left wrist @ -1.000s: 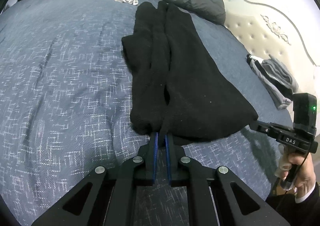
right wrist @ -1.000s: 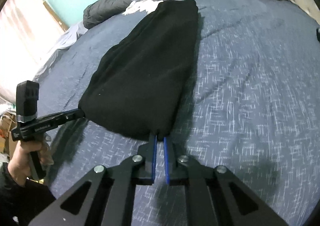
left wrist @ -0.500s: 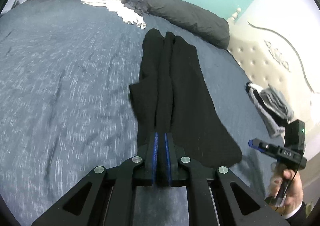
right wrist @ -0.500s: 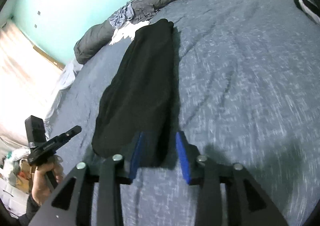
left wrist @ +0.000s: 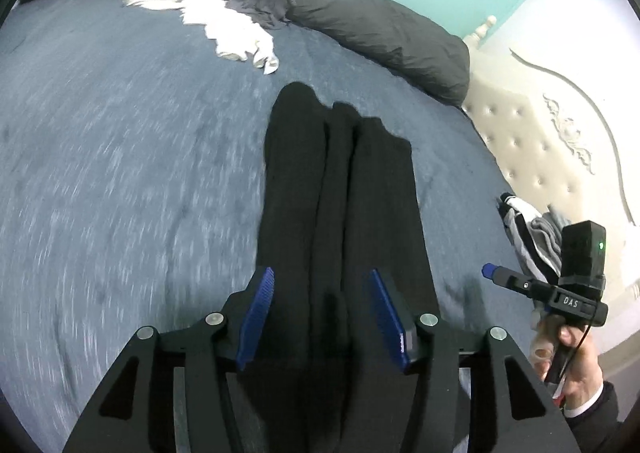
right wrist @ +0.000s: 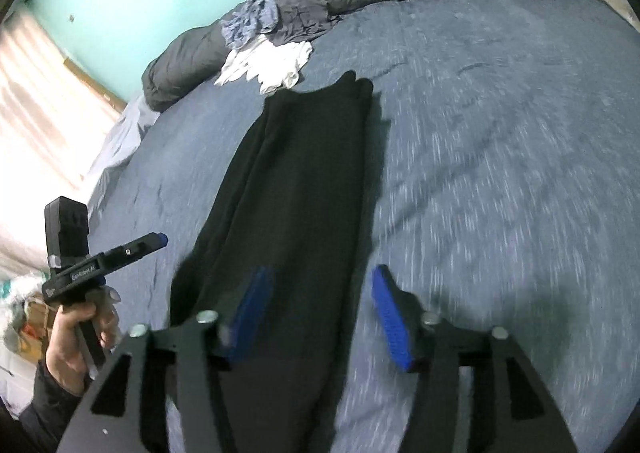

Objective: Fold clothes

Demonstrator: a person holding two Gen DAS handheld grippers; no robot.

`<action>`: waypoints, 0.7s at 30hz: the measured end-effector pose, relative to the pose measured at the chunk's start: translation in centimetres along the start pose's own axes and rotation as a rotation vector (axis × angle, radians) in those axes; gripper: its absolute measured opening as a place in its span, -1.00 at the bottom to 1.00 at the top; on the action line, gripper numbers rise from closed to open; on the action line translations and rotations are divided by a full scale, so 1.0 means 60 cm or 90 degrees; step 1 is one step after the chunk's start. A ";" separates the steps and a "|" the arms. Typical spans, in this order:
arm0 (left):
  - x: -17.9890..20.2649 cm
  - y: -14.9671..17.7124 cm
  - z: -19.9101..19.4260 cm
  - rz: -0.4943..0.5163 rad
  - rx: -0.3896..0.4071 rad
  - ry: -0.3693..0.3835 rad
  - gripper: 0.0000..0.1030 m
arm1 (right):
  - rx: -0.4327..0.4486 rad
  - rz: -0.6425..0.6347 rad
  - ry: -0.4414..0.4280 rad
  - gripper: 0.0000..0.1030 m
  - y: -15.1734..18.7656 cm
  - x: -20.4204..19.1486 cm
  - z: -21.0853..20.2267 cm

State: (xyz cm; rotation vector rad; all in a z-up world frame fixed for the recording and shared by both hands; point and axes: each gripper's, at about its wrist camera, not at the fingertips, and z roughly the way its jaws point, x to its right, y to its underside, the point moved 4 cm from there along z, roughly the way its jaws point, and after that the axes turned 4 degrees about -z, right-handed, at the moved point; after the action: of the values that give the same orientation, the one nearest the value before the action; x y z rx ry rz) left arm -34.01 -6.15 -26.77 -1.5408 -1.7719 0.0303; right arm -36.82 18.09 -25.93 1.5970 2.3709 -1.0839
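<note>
A black garment (left wrist: 340, 193) lies folded lengthwise as a long narrow strip on the blue bedspread (left wrist: 120, 173). My left gripper (left wrist: 324, 313) hovers over its near end. The jaws are opening and the blue pads stand apart from the cloth, gripping nothing. In the right wrist view the same garment (right wrist: 304, 173) runs up the bed. My right gripper (right wrist: 320, 313) is over its near right edge, jaws opening, pads clear of the cloth. Each gripper also shows in the other's view, in a person's hand: the right gripper (left wrist: 490, 272) and the left gripper (right wrist: 160, 240).
A rolled dark grey duvet (left wrist: 380, 29) lies along the far side, with a pile of white and blue-grey clothes (left wrist: 224, 9) on it. Folded grey and striped clothes (left wrist: 532, 233) lie by the tufted headboard (left wrist: 532, 141). A bright curtain (right wrist: 36, 101) hangs at the left.
Both grippers held the garment's near hem shut, then drew it toward me, away from the duvet. The right jaws opened first, then the left. The garment now looks narrower.
</note>
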 end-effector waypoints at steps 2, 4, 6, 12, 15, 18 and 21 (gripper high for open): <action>0.007 -0.028 0.018 0.013 -0.006 -0.004 0.06 | -0.007 0.007 -0.006 0.19 -0.025 0.008 0.018; 0.014 -0.053 0.037 0.024 -0.012 -0.012 0.06 | -0.010 0.007 -0.005 0.20 -0.047 0.015 0.034; 0.015 -0.075 0.060 0.023 -0.020 -0.012 0.08 | -0.011 0.011 -0.005 0.24 -0.068 0.022 0.052; 0.013 -0.118 0.124 0.013 -0.037 0.001 0.20 | -0.021 0.022 -0.009 0.31 -0.120 0.052 0.106; 0.009 -0.134 0.144 0.007 -0.040 0.005 0.21 | -0.023 0.032 -0.011 0.31 -0.139 0.068 0.129; 0.002 -0.150 0.161 -0.007 -0.042 0.018 0.21 | -0.022 0.043 -0.024 0.32 -0.156 0.080 0.148; -0.005 -0.169 0.173 -0.005 -0.037 0.016 0.22 | -0.021 0.052 -0.044 0.32 -0.174 0.087 0.161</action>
State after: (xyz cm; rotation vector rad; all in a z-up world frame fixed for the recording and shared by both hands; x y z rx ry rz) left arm -48.21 -4.44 -29.33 -1.5689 -1.7729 -0.0435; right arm -50.89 14.29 -30.11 1.6038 2.2471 -1.0617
